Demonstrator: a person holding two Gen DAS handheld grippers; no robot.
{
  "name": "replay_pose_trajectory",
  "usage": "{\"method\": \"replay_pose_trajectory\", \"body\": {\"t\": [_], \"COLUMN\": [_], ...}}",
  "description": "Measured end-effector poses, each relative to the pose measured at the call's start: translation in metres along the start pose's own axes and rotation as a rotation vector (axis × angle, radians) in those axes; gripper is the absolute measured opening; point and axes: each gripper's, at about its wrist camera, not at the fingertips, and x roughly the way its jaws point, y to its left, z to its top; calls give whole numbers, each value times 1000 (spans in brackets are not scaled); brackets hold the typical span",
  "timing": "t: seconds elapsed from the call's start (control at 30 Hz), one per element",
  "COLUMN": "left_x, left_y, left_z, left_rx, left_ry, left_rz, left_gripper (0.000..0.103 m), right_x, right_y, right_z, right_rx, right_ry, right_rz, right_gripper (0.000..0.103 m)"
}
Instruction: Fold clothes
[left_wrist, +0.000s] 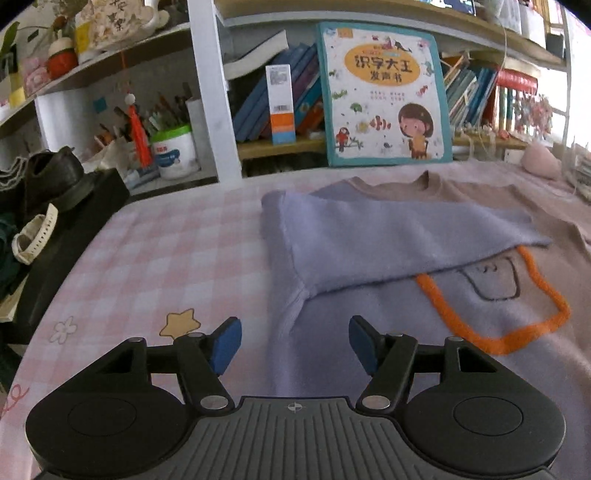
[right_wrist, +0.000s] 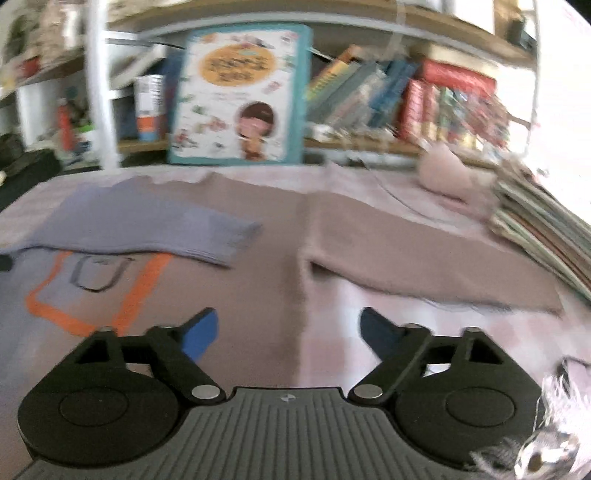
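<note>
A pink checked cloth (left_wrist: 155, 251) covers the table before bookshelves (left_wrist: 280, 110). On it lies a sweater (left_wrist: 369, 325), lilac and tan, its lilac sleeve (left_wrist: 388, 236) folded across the chest. The left gripper (left_wrist: 295, 345) and right gripper (right_wrist: 288, 334) hover low over its near part, fingers apart, holding nothing.

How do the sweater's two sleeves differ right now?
The lilac sleeve is folded across the sweater's chest, partly covering the orange outline. The taupe sleeve is not yet folded; it stretches sideways onto the pink checked cloth. They differ in colour, lilac against taupe. Both lie flat, and neither tool holds them.
</note>
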Motion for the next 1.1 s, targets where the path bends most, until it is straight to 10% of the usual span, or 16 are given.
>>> {"method": "replay_pose_trajectory", "body": {"t": [0.27,0.37,1.1], "left_x": [8,11,29], "left_y": [17,28,65], "left_z": [-5,-3,5], "left_rx": [-98,-151,-183], "left_ry": [2,-4,-18], "left_rz": [-107,-118,-16], "left_gripper": [22,8,8], "right_x": [9,15,76], "right_y": [-4,5,70], "right_z": [0,5,50], "right_rx": [49,36,-87], "right_ry": [43,39,-4], "right_rz": [27,27,171], "right_gripper": [18,16,11]}}
